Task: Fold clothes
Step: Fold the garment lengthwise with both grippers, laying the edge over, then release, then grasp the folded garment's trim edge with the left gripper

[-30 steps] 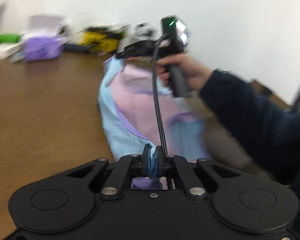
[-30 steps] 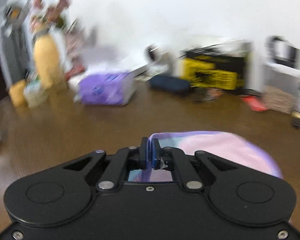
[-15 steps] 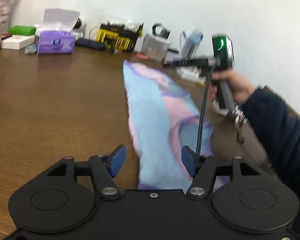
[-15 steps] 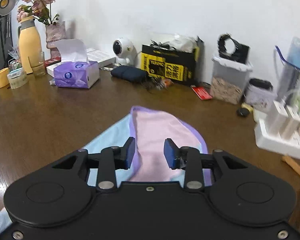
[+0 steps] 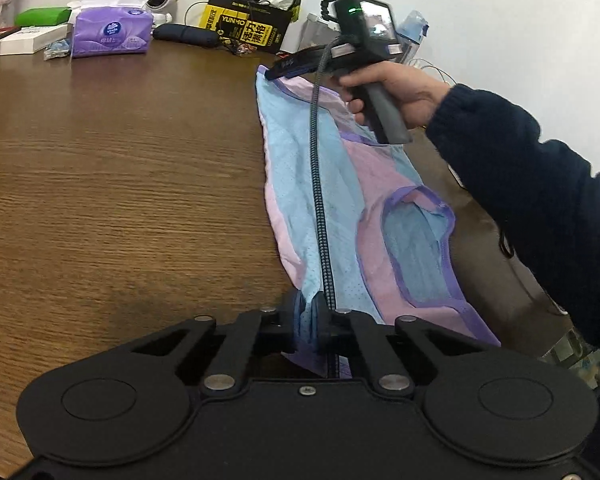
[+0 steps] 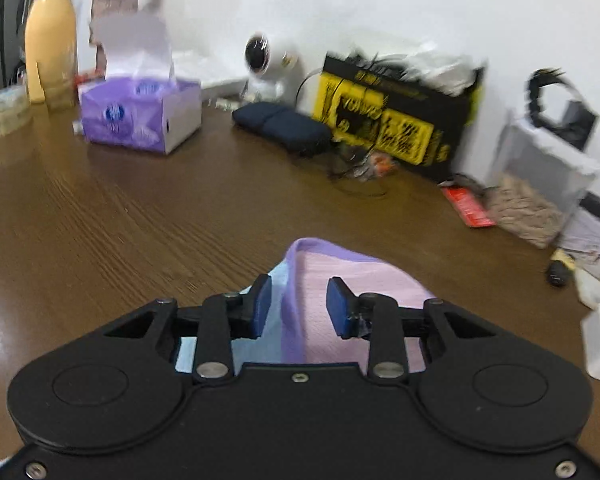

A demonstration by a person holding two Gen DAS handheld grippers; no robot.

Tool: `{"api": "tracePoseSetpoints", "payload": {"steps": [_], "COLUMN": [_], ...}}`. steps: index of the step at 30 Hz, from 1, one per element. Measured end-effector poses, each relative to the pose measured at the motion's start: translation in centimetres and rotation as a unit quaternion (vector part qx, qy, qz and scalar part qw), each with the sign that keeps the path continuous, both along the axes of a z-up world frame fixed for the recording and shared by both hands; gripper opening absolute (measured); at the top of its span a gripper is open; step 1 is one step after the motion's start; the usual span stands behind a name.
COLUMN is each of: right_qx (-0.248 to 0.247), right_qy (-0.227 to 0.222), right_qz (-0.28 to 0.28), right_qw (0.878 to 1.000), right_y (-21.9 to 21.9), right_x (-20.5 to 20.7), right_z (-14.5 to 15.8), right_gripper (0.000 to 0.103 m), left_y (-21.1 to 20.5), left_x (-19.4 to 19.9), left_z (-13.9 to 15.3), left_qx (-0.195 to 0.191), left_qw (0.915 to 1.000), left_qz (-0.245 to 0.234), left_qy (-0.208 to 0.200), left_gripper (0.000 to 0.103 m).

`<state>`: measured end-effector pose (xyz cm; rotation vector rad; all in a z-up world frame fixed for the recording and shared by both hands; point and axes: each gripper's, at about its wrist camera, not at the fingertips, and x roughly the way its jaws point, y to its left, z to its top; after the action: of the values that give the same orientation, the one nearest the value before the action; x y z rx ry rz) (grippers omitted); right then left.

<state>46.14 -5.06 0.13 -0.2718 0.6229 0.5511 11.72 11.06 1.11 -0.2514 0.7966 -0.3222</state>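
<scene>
Lying flat, blue-pink garment [image 5: 332,184] has purple trim.

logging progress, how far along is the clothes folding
Done: the pastel garment lies as a long narrow strip on the wooden table. In hand: the left gripper is shut on its near end; the right gripper is open over the far end. Left: the crosswise folds.

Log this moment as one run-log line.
step: fold clothes | left gripper: shut on garment near edge | right gripper: open over far end | garment: flat on table
</scene>
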Motion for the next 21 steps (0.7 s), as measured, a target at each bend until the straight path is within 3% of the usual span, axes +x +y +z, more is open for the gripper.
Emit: {"api": "tracePoseSetpoints", "payload": {"steps": [1,5,8,10,12,14,16,18,21], "right_qx": [-0.001,0.003,0.017,0.026,0.037,0.052,0.077,0.119,0.167], "right_qy": [0.001,-0.002,-0.01,-0.037,-0.063,-0.08,-0.084,-0.079,-0.07], "right_qz": [-0.003,-0.026,-0.033,-0.025,-0.019,-0.016,-0.008,0.012,0.043], "right_qw": [1.0,1.0,0.999,0.999,0.997,0.995,0.993,0.99,0.983], "right_y": [0.3,1.1,0.3,-0.9,-2.3,-4.2,-6.6,-9.7,-13.6], "right_x": [0.4,2.1,1.5,-0.7,-3.2,-6.5,-10.6,-15.0,-20.8], "right_z": [-0.2,-0.8,-0.5,1.0,2.7,4.8,7.3,9.3,11.3], "right_gripper": [0.005,0.005,0.011,0.027,0.034,0.037,0.048,0.061,0.07], "left_y": [0.0,-0.2,-0.6,-0.6,-0.6,0.4,1.7,2.1,0.1], "left_x": [0.3,1.4,1.2,0.7,0.1,-0.6,-1.1,-1.0,-1.0], "left_z": [0.0,0.3,0.7,1.2,1.8,2.9,4.1,4.5,4.9], "left_qx": [-0.002,0.0,0.037,0.044,0.05,0.022,-0.012,-0.022,0.016], "left_qw": [1.0,0.9999,0.9992,0.9989,0.9985,0.9982,0.9959,0.9946,0.9944], "left_qz": [-0.001,0.003,0.013,0.011,0.01,0.034,0.06,0.069,0.072], "left_qy": [0.002,0.01,0.0,-0.011,-0.022,-0.044,-0.067,-0.075,-0.077], "left_gripper": [0.002,0.001,0.002,0.005,0.011,0.024,0.047,0.051,0.052]}}
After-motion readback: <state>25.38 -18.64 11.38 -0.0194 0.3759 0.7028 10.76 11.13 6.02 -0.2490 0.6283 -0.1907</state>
